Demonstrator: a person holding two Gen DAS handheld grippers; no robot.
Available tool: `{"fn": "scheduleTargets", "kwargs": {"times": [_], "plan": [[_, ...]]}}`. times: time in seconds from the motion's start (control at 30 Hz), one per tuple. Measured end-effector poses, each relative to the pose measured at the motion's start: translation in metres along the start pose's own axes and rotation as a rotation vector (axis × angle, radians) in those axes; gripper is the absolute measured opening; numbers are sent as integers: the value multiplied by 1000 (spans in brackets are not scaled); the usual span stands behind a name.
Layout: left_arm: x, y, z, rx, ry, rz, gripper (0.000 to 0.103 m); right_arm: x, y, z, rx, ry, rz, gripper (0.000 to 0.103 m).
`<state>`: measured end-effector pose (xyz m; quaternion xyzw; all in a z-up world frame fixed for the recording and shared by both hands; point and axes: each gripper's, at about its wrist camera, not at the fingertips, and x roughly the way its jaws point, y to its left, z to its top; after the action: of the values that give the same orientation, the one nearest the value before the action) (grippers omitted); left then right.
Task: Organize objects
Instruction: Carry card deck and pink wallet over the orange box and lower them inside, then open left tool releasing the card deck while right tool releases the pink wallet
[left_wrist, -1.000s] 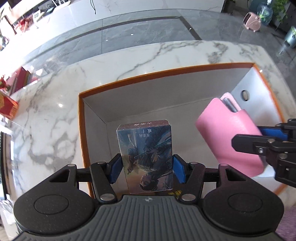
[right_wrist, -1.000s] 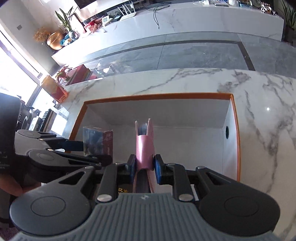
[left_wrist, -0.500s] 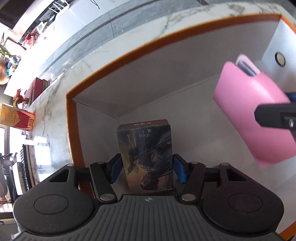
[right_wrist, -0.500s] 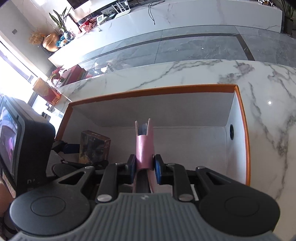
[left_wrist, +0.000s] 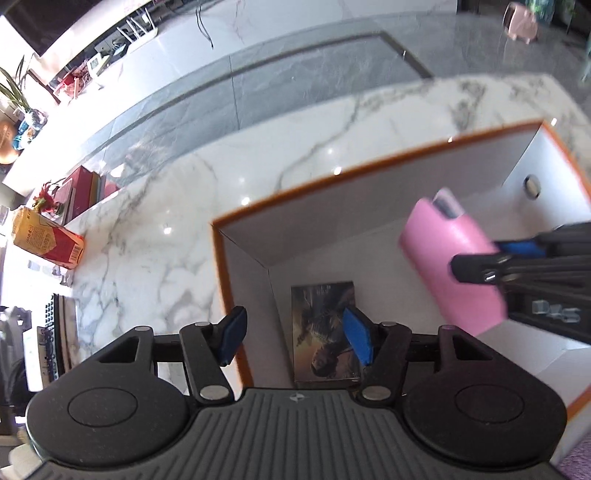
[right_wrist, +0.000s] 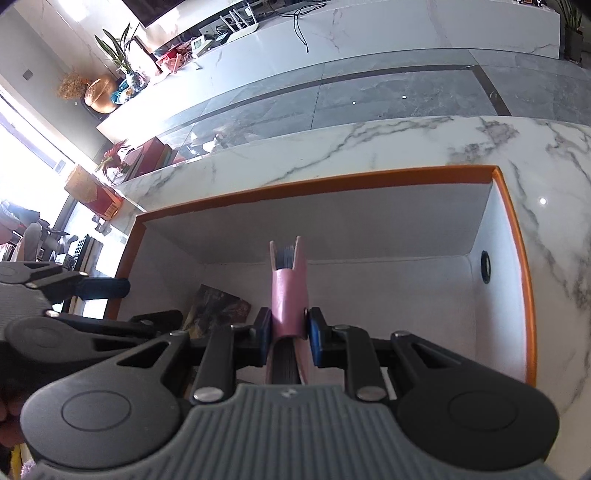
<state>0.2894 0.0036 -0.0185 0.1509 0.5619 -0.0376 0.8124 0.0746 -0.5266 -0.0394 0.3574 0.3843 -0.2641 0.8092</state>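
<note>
A dark illustrated card box (left_wrist: 325, 332) lies on the floor of the white storage box with an orange rim (left_wrist: 332, 177), near its left wall. My left gripper (left_wrist: 294, 334) hangs open above it, its pads clear of the card box. In the right wrist view the card box (right_wrist: 218, 306) sits left of my right gripper (right_wrist: 288, 328), which is shut on a pink case (right_wrist: 288, 295) with a dark item sticking out of its top. The pink case (left_wrist: 443, 258) is held over the right part of the storage box (right_wrist: 332, 181). The left gripper (right_wrist: 140, 302) shows at the left edge.
The storage box stands on a white marble counter (left_wrist: 166, 229). A red and yellow carton (left_wrist: 48, 240) and red books (left_wrist: 85, 192) lie at the counter's far left. A round hole (right_wrist: 485, 266) marks the box's right wall. Grey floor lies beyond the counter.
The left gripper has let go of the card box and has lifted and shifted left; the card box now lies in the storage box. The right gripper sank slightly with the pink case.
</note>
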Motion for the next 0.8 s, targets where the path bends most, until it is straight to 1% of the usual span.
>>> {"fn": "scheduleTargets", "kwargs": {"times": [0.03,0.07,0.17,0.2,0.23,0.27,0.3,0.33,0.37,0.43,0.47,0.53,0.6,0.7,0.8], "plan": [[-5,7,0,-19,-9,-13,69,3,4,1,-1,-2,2,22],[-10,12,1,-39,-15,-8,69,6,8,1,-3,-4,4,22],[-22,20,-4,-66,-63,-11,61,16,22,3,-23,-22,-12,22],[-22,24,-5,-76,-65,-17,57,20,26,3,-33,-22,-22,22],[-19,29,-6,-88,-57,-21,50,25,30,3,-45,-21,-33,22],[-14,36,-8,-99,-45,-22,46,29,35,3,-59,-18,-43,22],[-11,38,-10,-105,-31,-22,37,33,39,3,-73,-16,-54,22],[-7,40,-13,-112,-16,-22,32,37,44,2,-86,-13,-64,22],[-3,42,-18,-119,-8,-25,31,40,48,2,-92,-11,-68,22],[2,46,-27,-139,-2,-48,24,48,54,0,-90,3,-60,22],[3,48,-31,-152,-2,-67,23,51,56,0,-86,11,-53,22],[3,51,-37,-168,-4,-95,18,58,60,-2,-87,25,-44,22],[4,51,-40,-170,-2,-103,15,63,60,-3,-59,47,0,22],[5,50,-41,-172,1,-109,14,64,62,-4,-63,53,9,22],[7,49,-42,-180,3,-121,14,65,50,0,-27,93,34,23]]}}
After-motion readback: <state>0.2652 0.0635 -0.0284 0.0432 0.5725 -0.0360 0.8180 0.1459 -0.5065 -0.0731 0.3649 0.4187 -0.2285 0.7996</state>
